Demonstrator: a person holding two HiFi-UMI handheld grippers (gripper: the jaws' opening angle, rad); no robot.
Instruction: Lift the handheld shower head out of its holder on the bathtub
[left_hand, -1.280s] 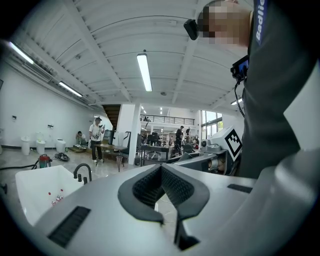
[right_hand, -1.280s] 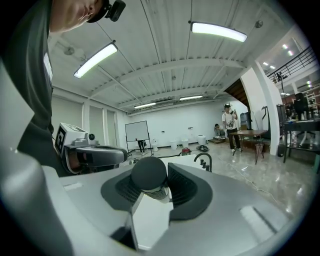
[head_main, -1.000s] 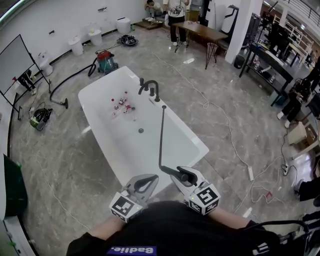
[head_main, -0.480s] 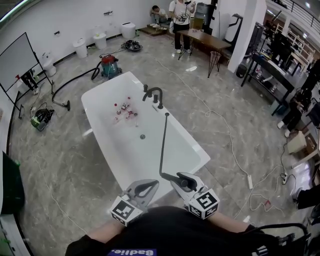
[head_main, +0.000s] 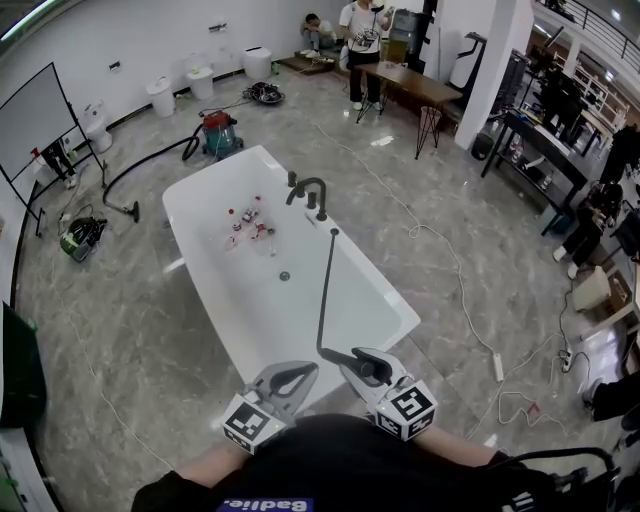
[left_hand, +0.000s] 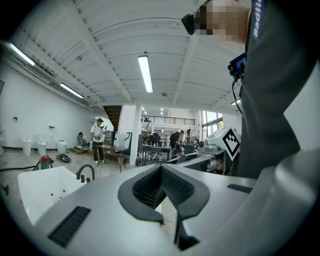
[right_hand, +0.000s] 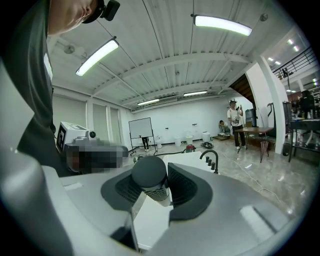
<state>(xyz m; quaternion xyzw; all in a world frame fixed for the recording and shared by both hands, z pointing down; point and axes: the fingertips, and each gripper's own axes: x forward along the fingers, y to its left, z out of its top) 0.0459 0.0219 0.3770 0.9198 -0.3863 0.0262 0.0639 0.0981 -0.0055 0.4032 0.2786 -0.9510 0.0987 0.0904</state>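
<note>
Head view: the white freestanding bathtub (head_main: 205, 195) stands on a grey marble-patterned floor, with a dark arched faucet (head_main: 308, 190) on its right rim and small red-and-white items (head_main: 250, 222) scattered on the tub bottom. A dark hose (head_main: 324, 290) runs from the rim just beside the faucet, along the tub's right side, to the near end. There the hose bends into the handheld shower head (head_main: 370, 368), a slim dark piece gripped by the right gripper (head_main: 352, 360) over the tub's near corner, clear of the rim and close to the person's body. The left gripper (head_main: 290, 378) is just beside the right one, apart from the hose. Left gripper view: the left gripper (left_hand: 161, 170) has its ribbed dark pads drawn together at the tip with nothing between them. The bathtub (left_hand: 40, 190) and faucet (left_hand: 86, 172) lie beyond at lower left. Right gripper view: the right gripper (right_hand: 152, 189) is clamped partway closed on the shower head (right_hand: 148, 172). The head shows a rounded matte dark-grey end above a pale, finely ribbed collar, and both pads press on its sides. The faucet (right_hand: 210, 159) and the bathtub (right_hand: 191, 157) appear behind it.
</note>
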